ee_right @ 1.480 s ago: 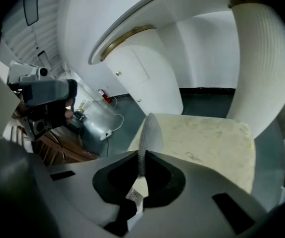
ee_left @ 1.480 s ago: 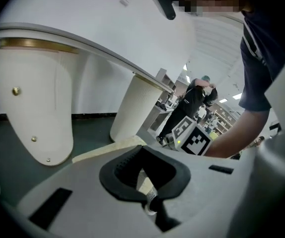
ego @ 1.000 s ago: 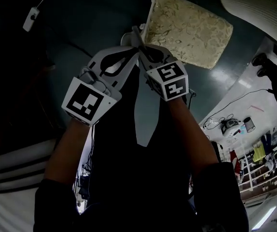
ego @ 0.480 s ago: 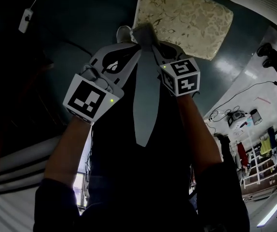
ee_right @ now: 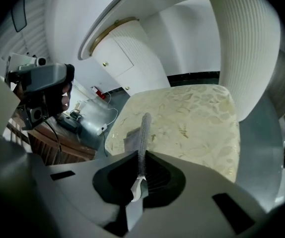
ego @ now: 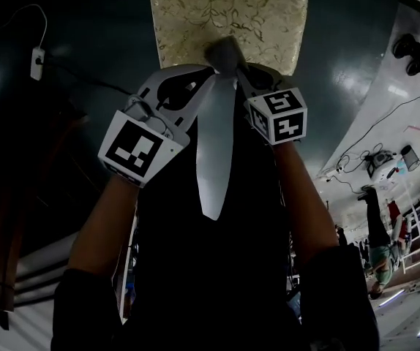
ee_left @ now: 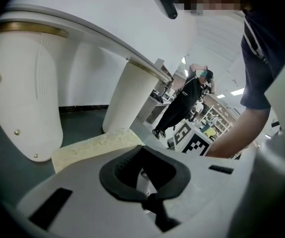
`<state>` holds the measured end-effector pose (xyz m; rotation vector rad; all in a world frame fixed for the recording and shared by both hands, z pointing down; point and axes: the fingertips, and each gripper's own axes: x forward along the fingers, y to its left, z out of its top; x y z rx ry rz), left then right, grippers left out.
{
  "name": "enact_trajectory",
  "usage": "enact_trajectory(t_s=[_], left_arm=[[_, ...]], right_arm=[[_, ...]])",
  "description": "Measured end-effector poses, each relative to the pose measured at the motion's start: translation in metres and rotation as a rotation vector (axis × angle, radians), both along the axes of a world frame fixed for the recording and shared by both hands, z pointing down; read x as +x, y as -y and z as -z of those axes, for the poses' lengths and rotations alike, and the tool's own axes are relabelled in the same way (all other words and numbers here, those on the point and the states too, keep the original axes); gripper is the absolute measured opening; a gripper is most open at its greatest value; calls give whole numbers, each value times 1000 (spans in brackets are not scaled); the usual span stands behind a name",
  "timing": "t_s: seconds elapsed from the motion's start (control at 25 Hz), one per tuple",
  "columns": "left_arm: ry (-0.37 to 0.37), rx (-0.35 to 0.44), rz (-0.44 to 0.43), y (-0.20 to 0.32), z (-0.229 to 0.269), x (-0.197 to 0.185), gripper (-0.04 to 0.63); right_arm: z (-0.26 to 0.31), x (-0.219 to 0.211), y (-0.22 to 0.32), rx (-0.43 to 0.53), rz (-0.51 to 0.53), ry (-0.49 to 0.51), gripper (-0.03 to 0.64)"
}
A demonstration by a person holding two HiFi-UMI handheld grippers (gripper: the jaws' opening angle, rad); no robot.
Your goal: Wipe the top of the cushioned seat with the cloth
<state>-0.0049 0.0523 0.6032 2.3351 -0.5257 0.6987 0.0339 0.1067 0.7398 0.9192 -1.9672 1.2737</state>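
The cushioned seat [ego: 228, 20] is cream with a leaf pattern and fills the top of the head view; it also lies ahead in the right gripper view [ee_right: 182, 123]. A grey cloth [ego: 216, 145] hangs in a long strip between the two grippers. My right gripper [ego: 233, 63] is shut on the cloth, which stands edge-on between its pads [ee_right: 142, 138] over the seat's near edge. My left gripper [ego: 211, 73] presses in from the left, shut, with a pale sliver of the cloth [ee_left: 143, 176] between its pads. The seat's corner [ee_left: 98, 145] shows beyond it.
Dark glossy floor surrounds the seat. White fluted columns [ee_right: 242, 48] [ee_left: 127, 95] stand close behind it. A power strip with a cable [ego: 37, 61] lies at the left. A person in dark clothes [ee_left: 182, 103] stands far off. Wooden furniture [ee_right: 48, 150] is at the left.
The seat has shifted from the upper right to the top centre of the head view. Both grippers, still together with the cloth, now sit against the seat's near edge.
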Motion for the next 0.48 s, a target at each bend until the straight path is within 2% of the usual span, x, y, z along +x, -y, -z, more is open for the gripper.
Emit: enact_trajectory(t_s=[0.48], left_arm=[[2,-16,-181,3,1,133,8]], right_arm=[[-15,131,-24,-54,-157,-44,34]])
